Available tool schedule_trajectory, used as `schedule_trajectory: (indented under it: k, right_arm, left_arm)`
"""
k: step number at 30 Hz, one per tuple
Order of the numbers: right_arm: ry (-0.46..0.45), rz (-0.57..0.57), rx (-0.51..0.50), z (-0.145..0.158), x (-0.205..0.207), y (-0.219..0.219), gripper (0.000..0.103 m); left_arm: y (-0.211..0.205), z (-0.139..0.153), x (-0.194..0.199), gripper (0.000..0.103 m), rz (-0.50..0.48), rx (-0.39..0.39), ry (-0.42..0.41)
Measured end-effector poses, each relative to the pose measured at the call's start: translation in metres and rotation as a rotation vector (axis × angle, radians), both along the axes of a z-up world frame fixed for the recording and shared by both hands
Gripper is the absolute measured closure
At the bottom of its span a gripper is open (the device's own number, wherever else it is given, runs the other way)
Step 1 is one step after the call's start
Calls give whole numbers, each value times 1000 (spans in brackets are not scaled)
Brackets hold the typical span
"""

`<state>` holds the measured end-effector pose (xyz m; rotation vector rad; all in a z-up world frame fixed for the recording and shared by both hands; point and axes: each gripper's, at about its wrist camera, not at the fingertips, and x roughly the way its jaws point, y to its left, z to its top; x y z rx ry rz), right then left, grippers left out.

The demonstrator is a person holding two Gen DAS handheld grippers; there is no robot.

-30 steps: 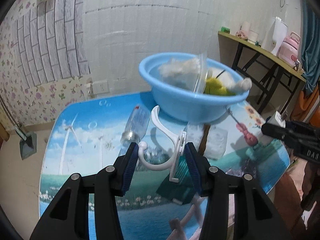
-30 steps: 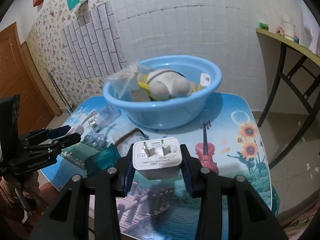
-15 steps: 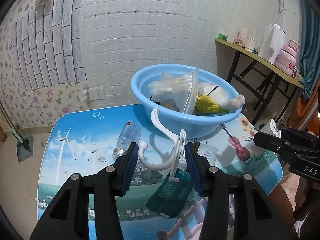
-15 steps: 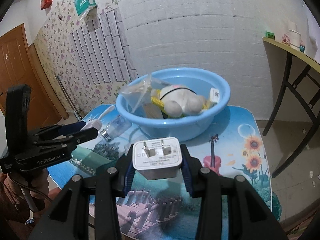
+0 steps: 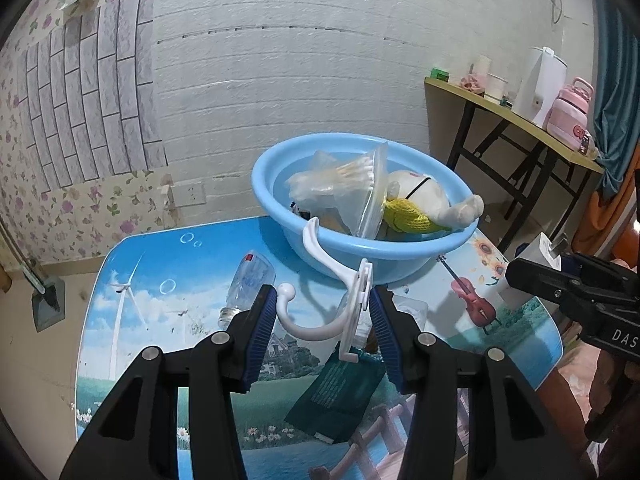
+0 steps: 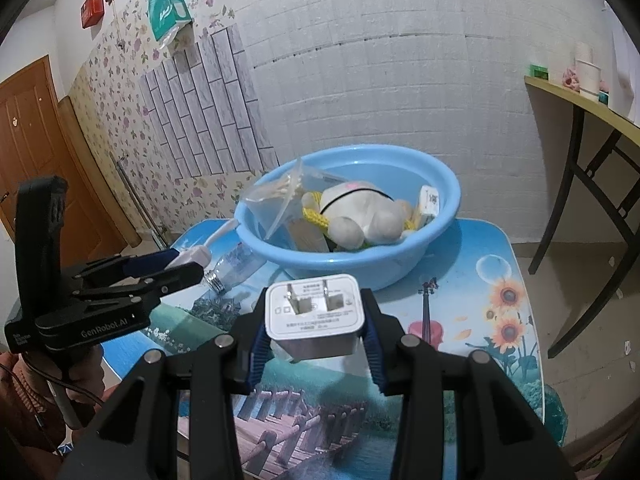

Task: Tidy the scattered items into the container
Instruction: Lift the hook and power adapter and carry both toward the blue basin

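Both views now frame the blue basin (image 5: 360, 240) smaller and further up than one second ago, so both hands have drawn back and risen slightly while their loads remain unchanged.

Left tool (image 5: 322, 328): clamped on a white plastic hook (image 5: 352, 304). The flat backing plate sits against the pad at 3 o'clock; the curved arm bears on the pad at 9 o'clock with its ball tip above that pad, and a second prong points to 11 o'clock toward the basin. Judged purpose: holding across plate and arm keeps the thin, smooth part from rotating during carry.

Right tool (image 6: 316, 332): clamped on a white charger plug (image 6: 315, 312), a glossy rounded block, two metal prongs facing the camera. The ribbed blue pads grip its flat sides, which appears secure.

The basin stands at 12 o'clock on the desk (image 6: 500, 280), a glossy printed top. It is round, smooth plastic, and already contains a soft plush toy (image 6: 360, 220) and a clear crinkled bag of cotton swabs (image 5: 340, 184).

Remaining on the desk: a clear bottle (image 5: 248, 280) at 10 o'clock, lying down, and a dark green sachet (image 5: 340, 396), flat
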<state>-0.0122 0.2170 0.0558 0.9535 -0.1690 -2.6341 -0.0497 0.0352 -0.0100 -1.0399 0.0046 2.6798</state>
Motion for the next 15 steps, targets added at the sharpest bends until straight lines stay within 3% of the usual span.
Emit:
schedule_trajectory:
  k: [15]
  right_arm:
    - [62,5,-22,23,-2,4,63]
  left_arm:
    - [9,15,-9,56,-11,8,40]
